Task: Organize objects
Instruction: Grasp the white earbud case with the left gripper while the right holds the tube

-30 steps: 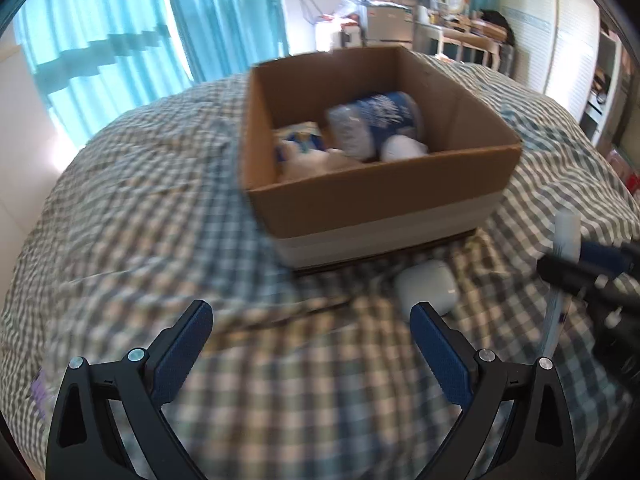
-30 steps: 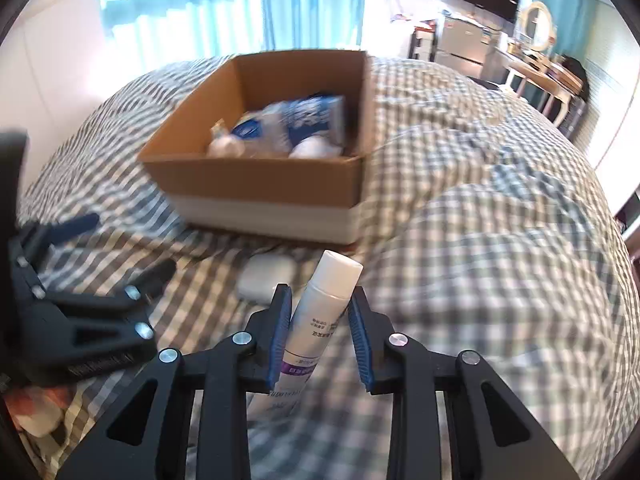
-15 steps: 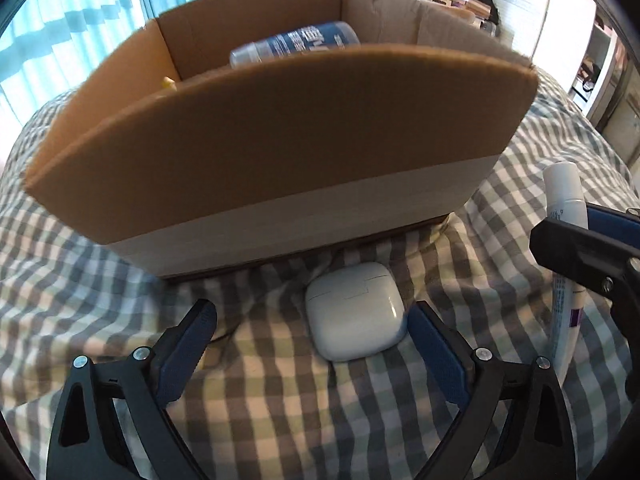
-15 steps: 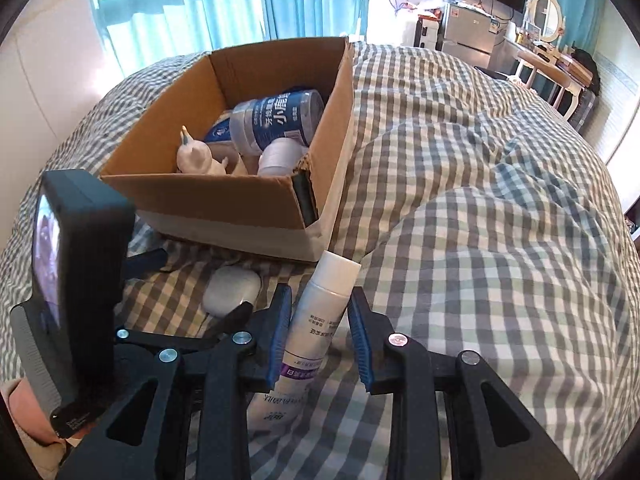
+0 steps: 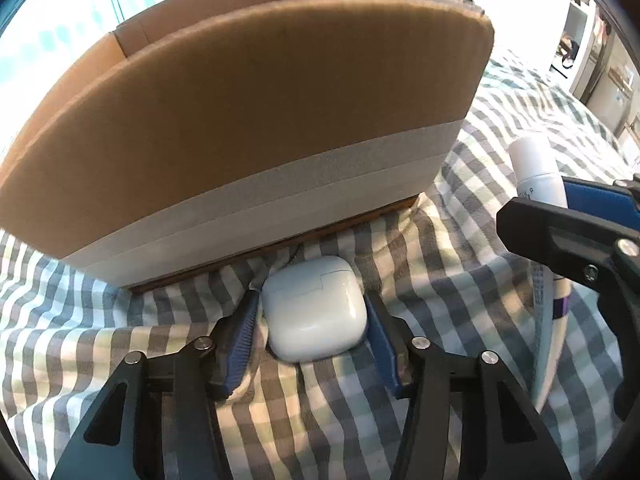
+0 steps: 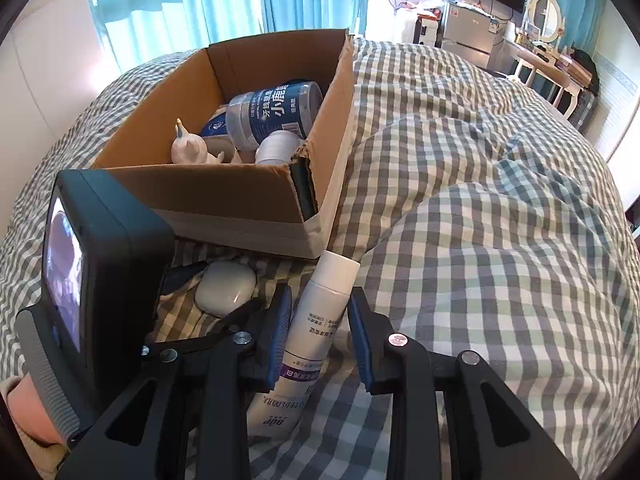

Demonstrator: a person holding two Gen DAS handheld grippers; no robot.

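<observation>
Left tool: low over the bed, 2 blue-padded fingers parted, spread wide.
Right tool: just right of the left, fingers partly closed, angled forward.
</observation>
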